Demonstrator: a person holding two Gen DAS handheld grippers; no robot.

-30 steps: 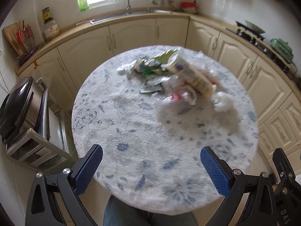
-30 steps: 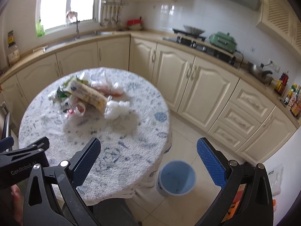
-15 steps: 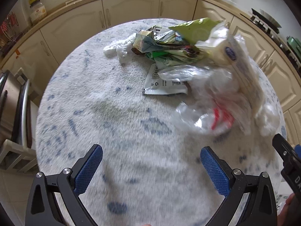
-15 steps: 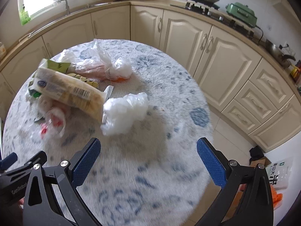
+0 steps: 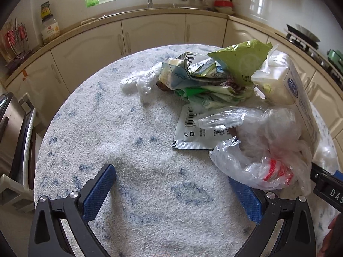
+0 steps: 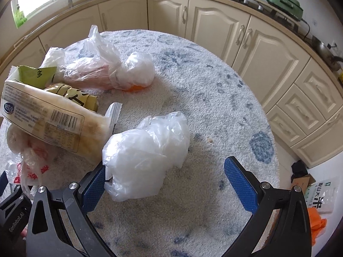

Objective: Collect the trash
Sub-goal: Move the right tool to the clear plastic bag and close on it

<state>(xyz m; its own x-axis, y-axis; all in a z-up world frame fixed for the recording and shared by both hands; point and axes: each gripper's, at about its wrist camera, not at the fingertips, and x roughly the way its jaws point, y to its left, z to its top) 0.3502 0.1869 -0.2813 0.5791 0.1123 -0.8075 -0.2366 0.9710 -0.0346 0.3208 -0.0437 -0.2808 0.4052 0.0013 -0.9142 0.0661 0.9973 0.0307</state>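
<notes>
We see our left gripper (image 5: pixel 171 190) low in the left wrist view, its blue pads spread wide over bare tablecloth and holding nothing; the right pad sits just beside a clear plastic bag with red print (image 5: pixel 263 167) at the lower right of the frame. The round table (image 5: pixel 120 132) fills the middle, and the trash heap lies toward the upper right: a green snack wrapper (image 5: pixel 240 57), crushed cartons (image 5: pixel 182 72), a flat white sachet with a barcode (image 5: pixel 193 132) and a long cream package (image 5: pixel 287 90).

In the right wrist view our right gripper (image 6: pixel 165 186) is also spread wide and grips nothing. A crumpled white plastic bag (image 6: pixel 148 154) lies between its fingers, against the left pad (image 6: pixel 94 186) and well clear of the right one. The cream package (image 6: pixel 49 117) rests at the left of the frame, and a knotted clear bag (image 6: pixel 111 68) lies above it near the table's far side.
</notes>
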